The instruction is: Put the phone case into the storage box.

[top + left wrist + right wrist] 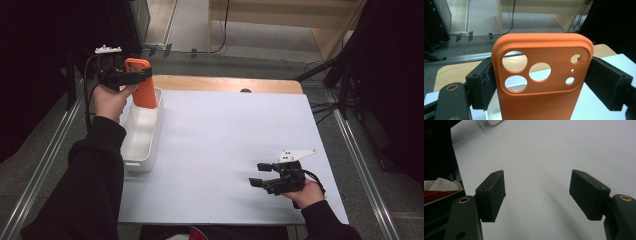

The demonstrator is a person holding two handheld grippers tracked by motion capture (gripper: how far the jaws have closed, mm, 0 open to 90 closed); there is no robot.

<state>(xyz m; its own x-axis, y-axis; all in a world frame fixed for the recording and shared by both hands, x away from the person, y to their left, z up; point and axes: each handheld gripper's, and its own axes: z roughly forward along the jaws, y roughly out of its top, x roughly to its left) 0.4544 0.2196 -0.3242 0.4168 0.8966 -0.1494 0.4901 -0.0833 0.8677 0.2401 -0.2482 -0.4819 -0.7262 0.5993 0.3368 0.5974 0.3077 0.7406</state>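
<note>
- We see a white sheet (225,150) covering the table top, with a strip of bare light wood (225,84) showing along its far edge.
- Around the table, we see grey carpeted floor (50,145), metal rails on both sides, and cables trailing across the floor toward pale wooden furniture (280,20) at the back; the room's sides are dark.
- A white tray (145,131) stands at the sheet's left edge.
- Our left gripper (131,76) is clamped on an orange phone case (144,85), held upright in the air over the tray's far end; in the left gripper view both pads press the case's (541,82) side edges, camera cut-outs facing us.
- Our right gripper (261,175) rests low over the near right part of the sheet, well apart from the tray, its jaws spread with only bare sheet (544,157) between them.
</note>
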